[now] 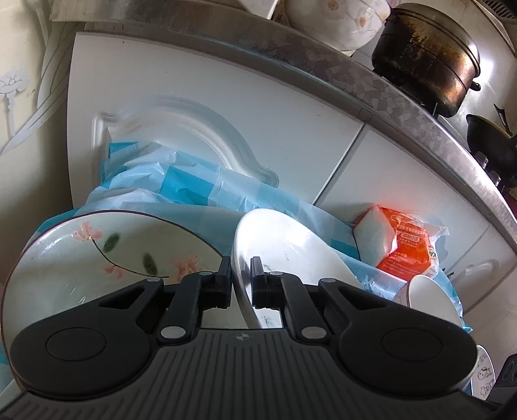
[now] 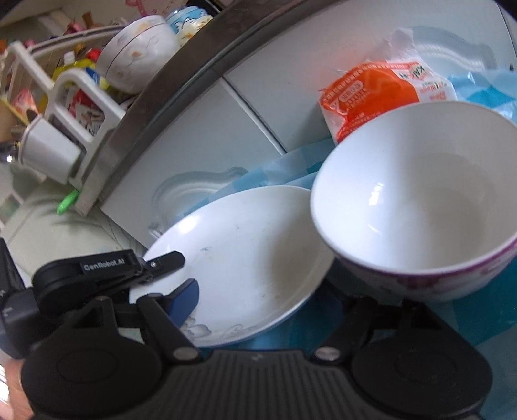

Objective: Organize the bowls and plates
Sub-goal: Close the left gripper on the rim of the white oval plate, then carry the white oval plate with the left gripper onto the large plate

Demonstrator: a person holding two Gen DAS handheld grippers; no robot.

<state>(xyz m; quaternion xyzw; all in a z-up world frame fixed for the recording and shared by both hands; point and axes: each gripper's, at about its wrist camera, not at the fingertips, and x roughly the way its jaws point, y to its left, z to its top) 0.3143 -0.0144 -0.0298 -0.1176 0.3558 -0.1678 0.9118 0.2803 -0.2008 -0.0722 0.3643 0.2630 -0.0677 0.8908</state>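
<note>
A plain white plate [image 1: 290, 248] lies tilted on a blue checked plastic sheet [image 1: 194, 190], and my left gripper [image 1: 241, 274] is shut on its near rim. A floral plate [image 1: 113, 255] lies just left of it. In the right wrist view the same white plate [image 2: 245, 245] fills the middle, with the left gripper [image 2: 161, 265] clamped on its left rim. A white bowl with a purple band [image 2: 420, 200] stands at the plate's right edge. My right gripper [image 2: 268, 300] is open; its blue left pad [image 2: 185, 302] is over the plate's near rim, and its right finger is hidden under the bowl.
An orange and white packet [image 2: 371, 93] leans against white cabinet doors [image 1: 226, 103] behind the dishes. Above runs a grey counter edge [image 1: 371, 84] with a dark pot [image 1: 426, 58] and a flowered bowl [image 1: 336, 22]. The white bowl [image 1: 426, 290] shows at the right.
</note>
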